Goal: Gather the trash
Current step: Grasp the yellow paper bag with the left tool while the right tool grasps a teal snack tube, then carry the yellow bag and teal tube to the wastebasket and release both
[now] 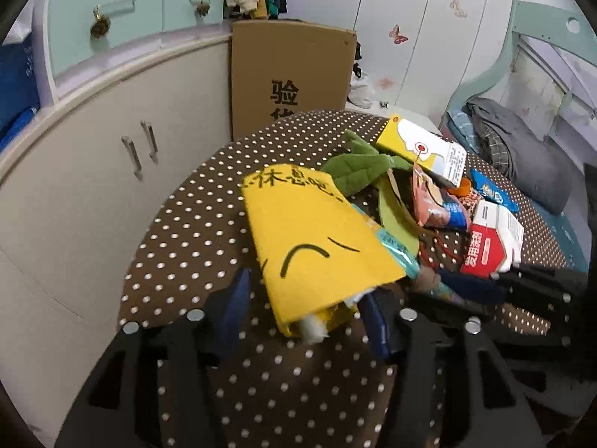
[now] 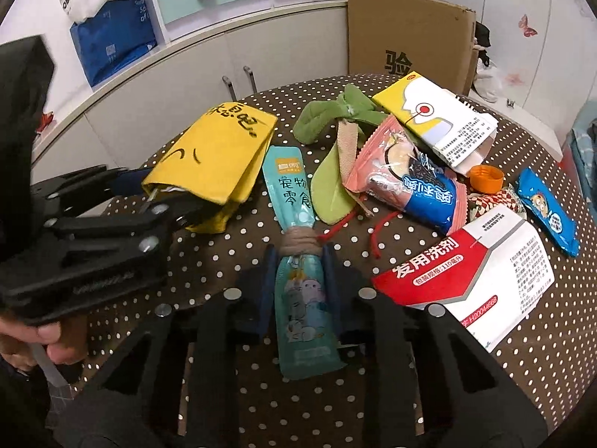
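The right tongs (image 2: 298,280) pinch a teal pouch (image 2: 302,298) on the dotted worktop (image 2: 261,392), just right of the yellow bag (image 2: 212,164). The left tongs (image 1: 302,310) grip that bag's mouth. Only the right view shows the pouch whole, with boxes (image 2: 481,272) and wrappers (image 2: 406,183) crowding its right.

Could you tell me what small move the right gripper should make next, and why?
Probably lift the teal snack pouch slightly and carry it to the yellow bag. The right gripper has its jaws against the pouch's sides, and the left gripper holds the bag's open end beside it.
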Demonstrator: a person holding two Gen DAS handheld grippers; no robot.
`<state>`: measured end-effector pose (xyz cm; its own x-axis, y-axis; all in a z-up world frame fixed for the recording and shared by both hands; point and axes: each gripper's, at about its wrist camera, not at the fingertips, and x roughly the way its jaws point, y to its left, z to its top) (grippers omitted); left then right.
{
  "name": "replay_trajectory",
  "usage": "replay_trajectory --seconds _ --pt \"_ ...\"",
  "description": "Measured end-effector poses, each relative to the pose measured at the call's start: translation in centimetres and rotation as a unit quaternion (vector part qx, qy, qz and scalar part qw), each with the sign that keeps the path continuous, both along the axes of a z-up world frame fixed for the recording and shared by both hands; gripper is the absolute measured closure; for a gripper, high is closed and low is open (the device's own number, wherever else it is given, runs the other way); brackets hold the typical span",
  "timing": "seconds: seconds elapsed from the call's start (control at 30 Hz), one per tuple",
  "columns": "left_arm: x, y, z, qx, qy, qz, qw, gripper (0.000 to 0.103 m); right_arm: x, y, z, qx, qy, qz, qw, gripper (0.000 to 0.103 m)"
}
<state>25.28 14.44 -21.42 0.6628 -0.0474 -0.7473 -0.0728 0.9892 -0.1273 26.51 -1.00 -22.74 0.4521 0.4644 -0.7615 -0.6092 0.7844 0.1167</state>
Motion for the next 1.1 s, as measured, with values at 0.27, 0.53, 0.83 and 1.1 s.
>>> replay_trajectory --seconds 0.27,0.53,0.83,1.1 --pt "-2.7 0.1 0.1 -0.029 -0.013 0.007 0.9995 0.072 -3.9 -3.7 1.0 0.057 0.018 -0.008 0.998 0.079" --pt "-6.7 -1.6 2.0 -0.043 -0.043 -0.001 0.9981 0.075 -7.0 -9.1 3.6 0.117 0.002 -0.041 0.992 0.079" --pt "-6.8 -7.3 5.9 -0.036 -0.081 -0.057 0.9945 0.084 -7.7 -18.1 7.6 0.171 -0.042 -0.113 0.978 0.079" --pt "-6.6 -12.2 7.6 -0.046 -0.092 -0.106 0.9890 0.087 -8.4 -25.0 8.7 0.190 -0.065 -0.173 0.964 0.079"
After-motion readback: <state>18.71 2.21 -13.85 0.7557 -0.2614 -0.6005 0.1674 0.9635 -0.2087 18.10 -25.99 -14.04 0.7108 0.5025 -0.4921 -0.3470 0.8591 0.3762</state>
